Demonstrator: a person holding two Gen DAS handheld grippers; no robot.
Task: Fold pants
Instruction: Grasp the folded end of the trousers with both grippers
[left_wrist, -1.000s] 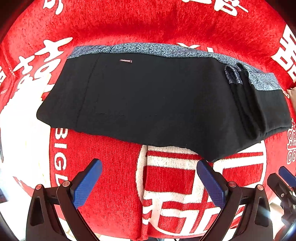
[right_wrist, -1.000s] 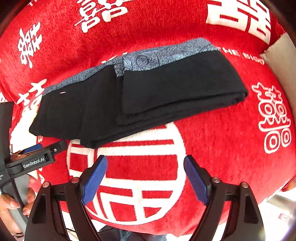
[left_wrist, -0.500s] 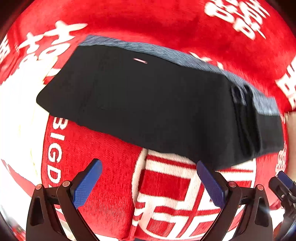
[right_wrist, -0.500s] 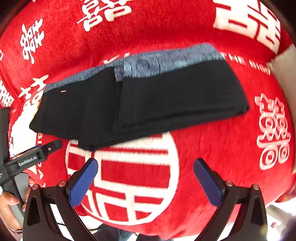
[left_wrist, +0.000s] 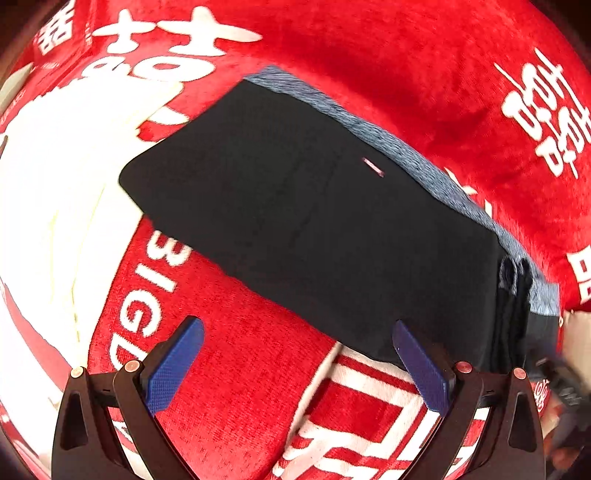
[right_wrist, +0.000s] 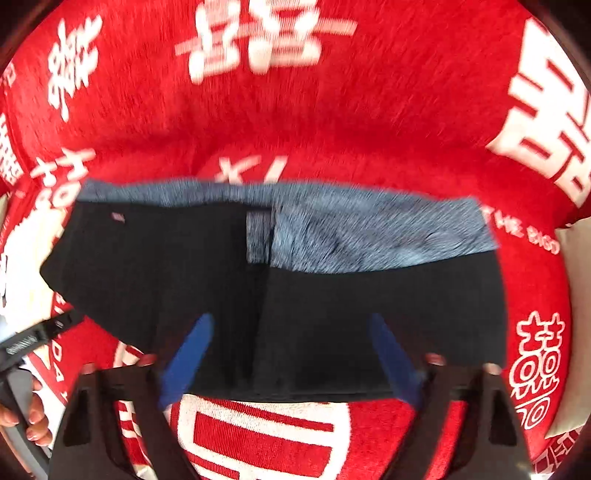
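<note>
The pants, black with a grey-blue patterned waistband, lie folded flat on a red blanket printed with large white characters. In the left wrist view they run as a dark band from the upper middle of the frame down to the right edge, with stacked folded layers showing at the lower right end and a small pale label near the waistband. The left hand-held gripper sits at the bottom of that frame with its blue pads spread wide and nothing between them; its right pad overlaps the near edge of the pants in the picture, though whether it touches the cloth cannot be told. In the blurred right wrist view the pants fill the middle of the frame, waistband along the top, the folded layer on the right half. The right hand-held gripper hangs over the near edge of the pants, its jaws closing, with black fabric showing between the blue pads but not pressed by them. At the lower left of that frame a person's fingers hold the other gripper's handle.
</note>
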